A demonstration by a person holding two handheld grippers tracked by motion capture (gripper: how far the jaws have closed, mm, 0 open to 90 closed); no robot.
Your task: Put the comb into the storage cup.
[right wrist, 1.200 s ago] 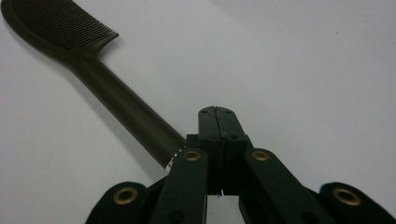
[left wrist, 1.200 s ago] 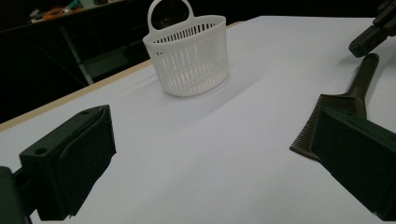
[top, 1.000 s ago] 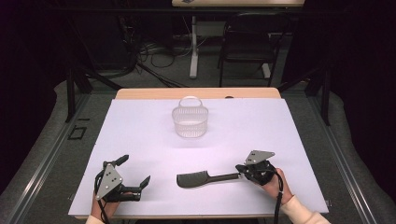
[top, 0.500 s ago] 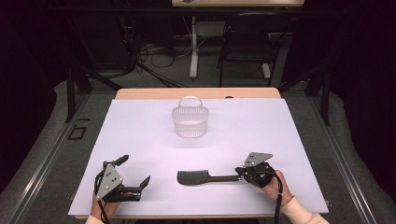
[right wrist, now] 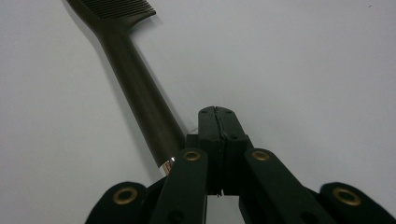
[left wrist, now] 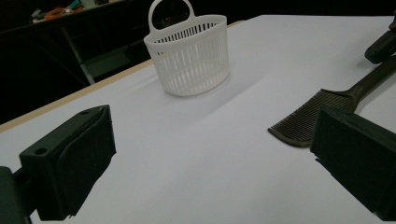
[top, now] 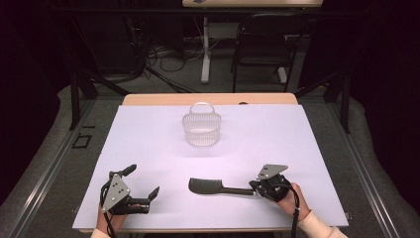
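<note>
A dark comb (top: 208, 186) lies flat on the white table cover, teeth end to the left and handle pointing right. My right gripper (top: 253, 186) rests at the handle's end with its jaws shut on each other. In the right gripper view the comb's handle (right wrist: 135, 84) runs beside the closed tips of my right gripper (right wrist: 217, 112), not between them. My left gripper (top: 144, 180) sits at the front left, open and holding nothing. The left gripper view shows my left gripper (left wrist: 210, 163) with its pads wide apart, and the comb (left wrist: 303, 121) ahead to the right.
A small white slatted basket (top: 201, 130) with a loop handle stands upright at the far middle of the white cover (top: 297, 148); the basket (left wrist: 191, 56) looks empty. Past the table's wooden far edge are a chair, cables and dark floor.
</note>
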